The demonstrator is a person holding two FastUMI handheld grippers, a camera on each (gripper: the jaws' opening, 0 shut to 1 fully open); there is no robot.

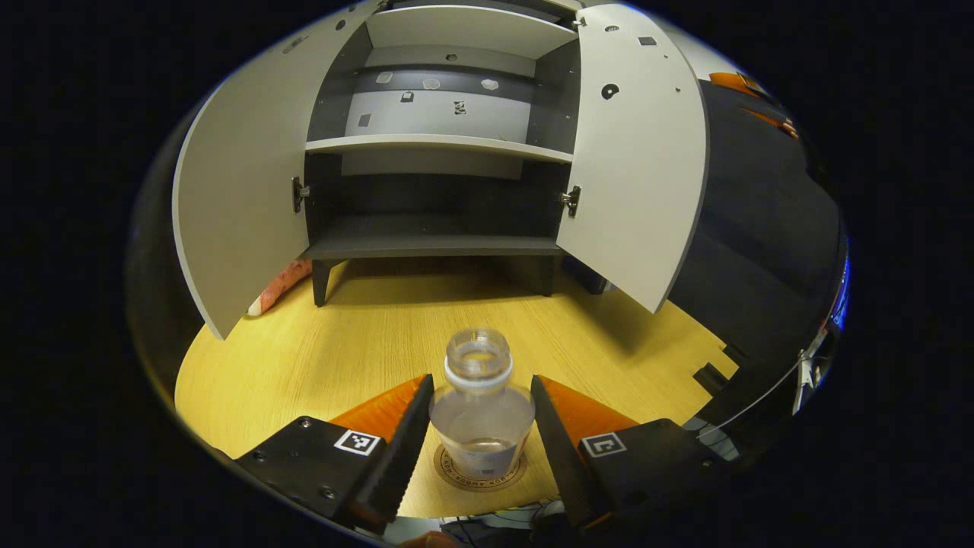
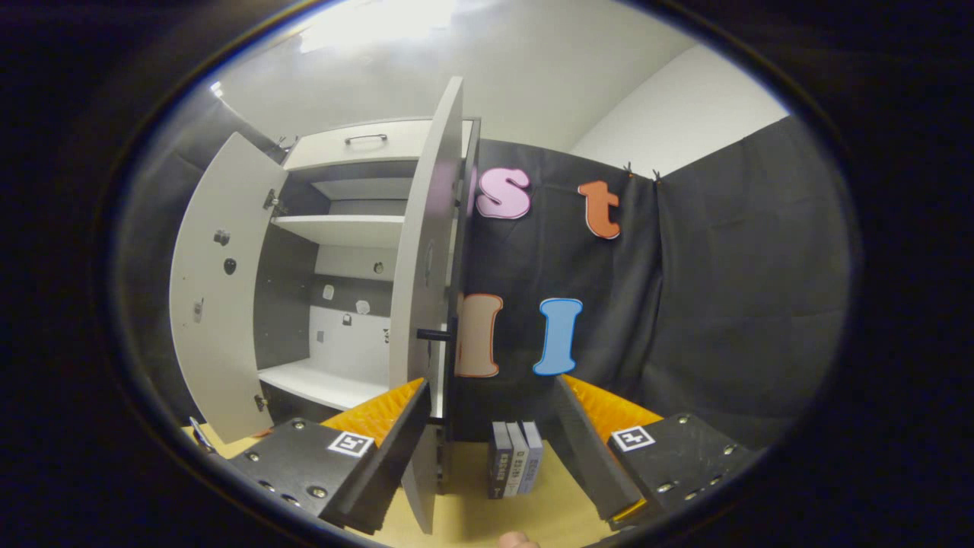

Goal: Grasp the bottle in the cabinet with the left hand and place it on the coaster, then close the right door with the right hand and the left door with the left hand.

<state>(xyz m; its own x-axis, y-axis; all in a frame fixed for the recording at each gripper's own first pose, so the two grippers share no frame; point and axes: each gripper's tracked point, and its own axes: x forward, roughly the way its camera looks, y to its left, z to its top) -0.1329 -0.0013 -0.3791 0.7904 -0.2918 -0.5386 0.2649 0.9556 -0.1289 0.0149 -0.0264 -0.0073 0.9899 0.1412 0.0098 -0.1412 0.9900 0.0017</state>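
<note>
Bottle on the coaster, both cabinet doors open.

The left gripper (image 1: 481,426) stands spread, its fingers either side of the clear, capless bottle (image 1: 479,403) with a small gap on each side, not pressing it. The bottle sits upright on the round coaster (image 1: 479,478) on the wooden tabletop (image 1: 365,342). Beyond it the cabinet (image 1: 441,144) shows bare shelves, left door (image 1: 236,205) and right door (image 1: 639,167) swung wide. The right gripper (image 2: 487,449) is released, the right door's (image 2: 426,251) edge between its fingers; three small books (image 2: 515,457) stand behind.
</note>
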